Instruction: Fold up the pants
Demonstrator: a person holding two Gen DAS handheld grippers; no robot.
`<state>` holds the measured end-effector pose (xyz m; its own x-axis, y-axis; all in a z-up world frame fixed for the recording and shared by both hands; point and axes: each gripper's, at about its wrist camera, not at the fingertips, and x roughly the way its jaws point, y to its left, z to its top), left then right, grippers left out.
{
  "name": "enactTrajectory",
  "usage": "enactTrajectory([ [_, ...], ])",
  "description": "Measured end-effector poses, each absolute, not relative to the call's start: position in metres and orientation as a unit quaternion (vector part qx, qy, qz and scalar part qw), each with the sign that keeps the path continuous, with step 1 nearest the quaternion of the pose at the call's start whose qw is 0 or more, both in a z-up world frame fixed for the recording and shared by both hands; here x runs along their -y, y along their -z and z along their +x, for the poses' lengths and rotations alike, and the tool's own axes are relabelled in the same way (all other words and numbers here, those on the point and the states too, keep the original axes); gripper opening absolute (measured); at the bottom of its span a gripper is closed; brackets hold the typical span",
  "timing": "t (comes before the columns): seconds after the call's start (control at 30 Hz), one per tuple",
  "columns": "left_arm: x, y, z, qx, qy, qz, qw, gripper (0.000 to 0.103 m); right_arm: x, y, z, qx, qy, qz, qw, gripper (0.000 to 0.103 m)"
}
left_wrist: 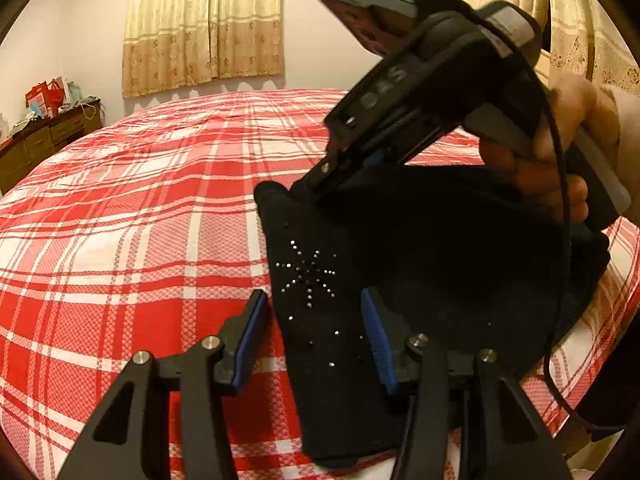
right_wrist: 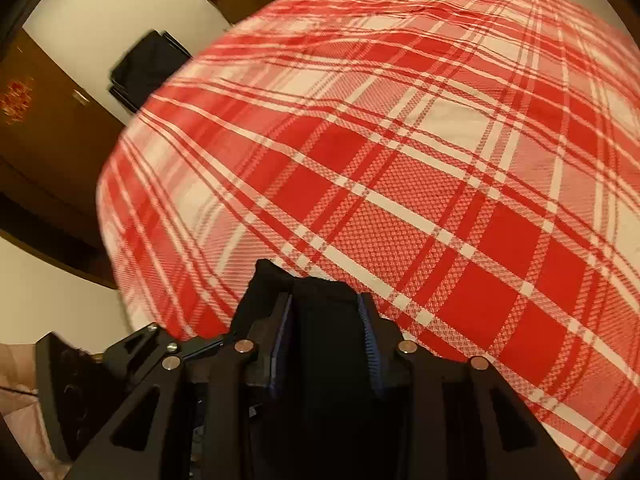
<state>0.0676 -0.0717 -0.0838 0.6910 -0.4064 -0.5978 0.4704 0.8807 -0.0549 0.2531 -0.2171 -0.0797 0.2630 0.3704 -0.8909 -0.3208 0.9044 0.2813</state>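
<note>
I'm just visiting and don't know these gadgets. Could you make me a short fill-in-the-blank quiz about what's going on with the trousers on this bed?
1. The pants are ____ in colour.
2. The bedspread has a red and white ____ pattern.
3. The right gripper is ____ on the pants' fabric.
4. The left gripper has its jaws ____, with the pants between them.

Missing words: black; plaid; shut; open

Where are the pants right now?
The black pants hang over the plaid bed, centre-right in the left wrist view: the right tongs pinch their top edge, and the open left tongs straddle the studded leg.
</note>
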Motion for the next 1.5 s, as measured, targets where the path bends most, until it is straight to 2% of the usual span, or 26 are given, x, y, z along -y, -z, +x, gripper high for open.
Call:
enactTrajectory([
  [0.2, 0.073, 0.084, 0.060, -0.308, 0.237, 0.052, 0.920, 0.051, 0.205, 0.076, 0.258, -0.547, -0.165, -0.021, 0.820, 0.027],
  [0.37, 0.073, 0.083, 0.058, -0.309, 0.236, 0.049, 0.920, 0.051, 0.209, 0.046, 0.247, -0.497, -0.209, 0.032, 0.842, 0.029],
  [0.43, 0.074, 0.082, 0.056, -0.308, 0.233, 0.051, 0.921, 0.051, 0.189, 0.051, 0.245, -0.517, -0.230, -0.012, 0.825, 0.030],
  [0.5, 0.075, 0.082, 0.057, -0.309, 0.231, 0.053, 0.921, 0.051, 0.167, 0.070, 0.246, -0.531, -0.190, -0.112, 0.818, 0.030],
  [0.53, 0.075, 0.081, 0.057, -0.309, 0.231, 0.052, 0.921, 0.051, 0.164, 0.072, 0.248, -0.525, -0.186, -0.119, 0.822, 0.030],
  [0.57, 0.075, 0.081, 0.057, -0.309, 0.231, 0.051, 0.921, 0.051, 0.169, 0.074, 0.257, -0.533, -0.168, -0.103, 0.822, 0.035],
  [0.6, 0.075, 0.081, 0.056, -0.309, 0.231, 0.051, 0.921, 0.051, 0.176, 0.076, 0.265, -0.539, -0.153, -0.084, 0.824, 0.047],
  [0.63, 0.075, 0.080, 0.056, -0.308, 0.230, 0.052, 0.922, 0.051, 0.185, 0.079, 0.273, -0.546, -0.145, -0.055, 0.824, 0.049],
  [0.77, 0.076, 0.081, 0.055, -0.307, 0.229, 0.057, 0.922, 0.051, 0.205, 0.077, 0.283, -0.529, -0.129, -0.006, 0.839, 0.048],
  [0.9, 0.076, 0.079, 0.059, -0.317, 0.233, 0.049, 0.918, 0.051, 0.235, 0.054, 0.250, -0.487, -0.150, 0.110, 0.854, 0.048],
  [1.1, 0.078, 0.074, 0.063, -0.326, 0.230, 0.050, 0.916, 0.052, 0.288, 0.021, 0.164, -0.416, -0.076, 0.126, 0.897, 0.050],
  [1.43, 0.081, 0.066, 0.085, -0.349, 0.221, 0.047, 0.909, 0.054, 0.393, 0.028, 0.026, -0.341, 0.050, 0.256, 0.903, 0.050],
  [1.5, 0.080, 0.067, 0.091, -0.355, 0.222, 0.044, 0.907, 0.055, 0.403, 0.037, 0.009, -0.333, 0.074, 0.277, 0.898, 0.053],
])
